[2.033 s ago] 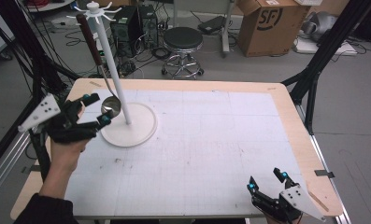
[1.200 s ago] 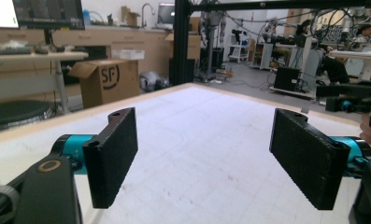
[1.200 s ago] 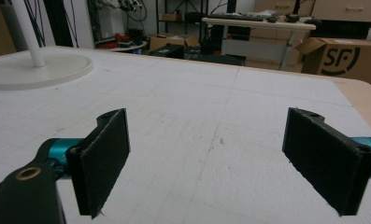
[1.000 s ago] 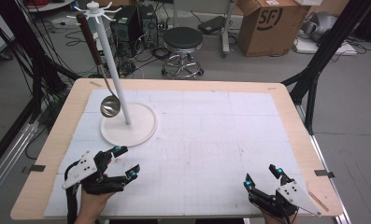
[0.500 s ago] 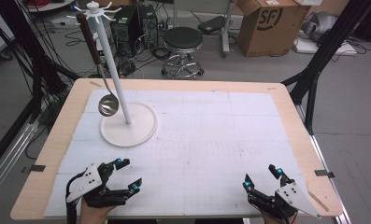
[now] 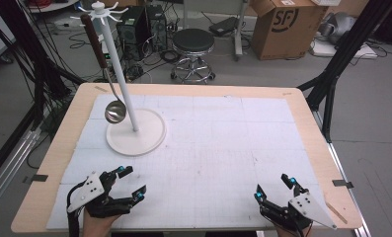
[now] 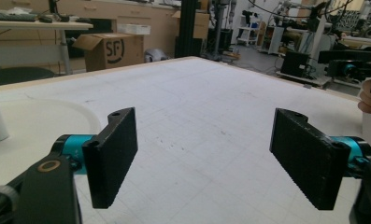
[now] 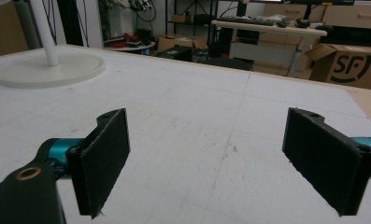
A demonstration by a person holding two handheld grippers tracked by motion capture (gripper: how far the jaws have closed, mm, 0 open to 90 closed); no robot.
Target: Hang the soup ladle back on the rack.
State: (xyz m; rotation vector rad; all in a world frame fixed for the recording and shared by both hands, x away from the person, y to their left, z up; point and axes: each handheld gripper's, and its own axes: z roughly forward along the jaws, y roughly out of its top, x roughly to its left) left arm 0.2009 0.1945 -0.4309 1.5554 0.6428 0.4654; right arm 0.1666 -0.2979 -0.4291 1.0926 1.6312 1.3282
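A white stand [image 6: 136,132] with a round base and a tall pole rises at the table's left. From a hook at its top hangs a metal ladle [image 6: 113,112] with a dark handle, its bowl just above the base. My left gripper [image 6: 133,183] rests open near the front left edge, with nothing between its jaws. My right gripper [image 6: 274,189] stands open at the front right, jaws wide and empty. The left gripper view has the stand's base [image 7: 38,122] at its left; the right gripper view has the base [image 8: 47,69] far off at upper left.
A white gridded mat [image 6: 223,143] covers most of the wooden table [image 6: 312,123]. Beyond the far edge stand a black stool [image 6: 194,42], a cardboard box [image 6: 282,24] and black frame legs [image 6: 332,84].
My left gripper has left the ladle and stand, drawn back to the front left edge, and now rests there open. The ladle hangs free. The right gripper has barely moved.
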